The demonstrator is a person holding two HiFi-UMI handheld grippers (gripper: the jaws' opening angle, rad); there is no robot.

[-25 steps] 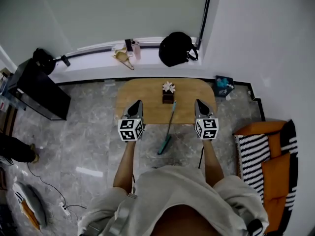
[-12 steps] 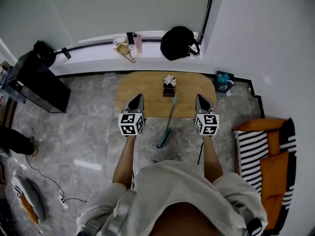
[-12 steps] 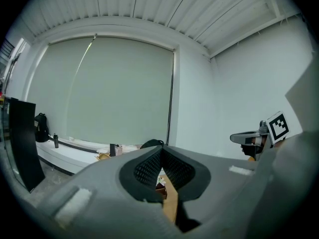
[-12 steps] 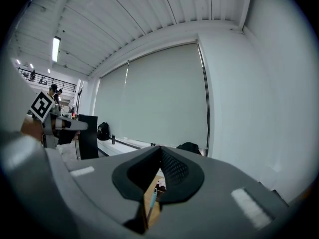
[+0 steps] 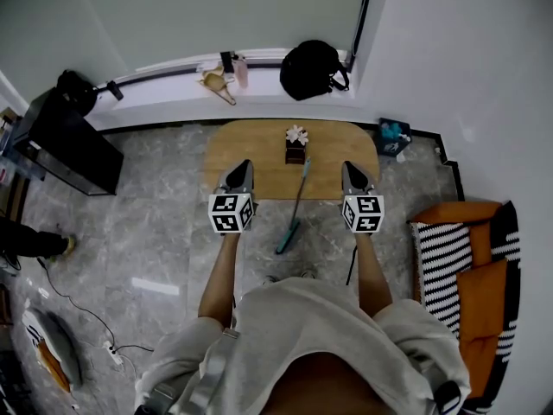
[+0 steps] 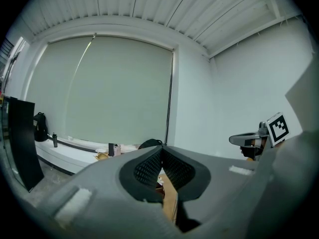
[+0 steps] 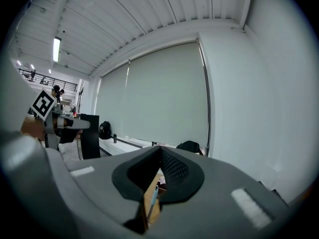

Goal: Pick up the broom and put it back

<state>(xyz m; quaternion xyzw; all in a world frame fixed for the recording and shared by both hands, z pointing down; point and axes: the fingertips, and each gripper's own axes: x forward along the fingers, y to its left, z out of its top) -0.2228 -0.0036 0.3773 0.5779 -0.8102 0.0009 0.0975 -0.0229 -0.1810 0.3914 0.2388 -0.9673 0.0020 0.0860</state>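
Broom [image 5: 294, 207] leans aslant against the near edge of the table [image 5: 251, 158], its head on the tiled floor [image 5: 155, 232] and its pale handle running up to the tabletop just beside a small dark box [image 5: 296, 148] topped with a white flower. It stands between the two grippers in the head view, and neither touches it.

The left gripper [image 5: 243, 168] is held out over the table's near left part. Its own view shows the ribbed pads [image 6: 149, 166] meeting at the tips, so the tongs are narrow and hold nothing.

The right gripper [image 5: 348, 168] is over the table's near right part, well apart from the left. Its jaws likewise meet at the tips with nothing held; the broom's handle [image 7: 152, 197] shows below them, farther off.

A black bag [image 5: 311, 69] sits on the sill behind the table. A dark cabinet [image 5: 65, 150] stands at the left, and an orange seat with a striped cushion [image 5: 449, 266] at the right.
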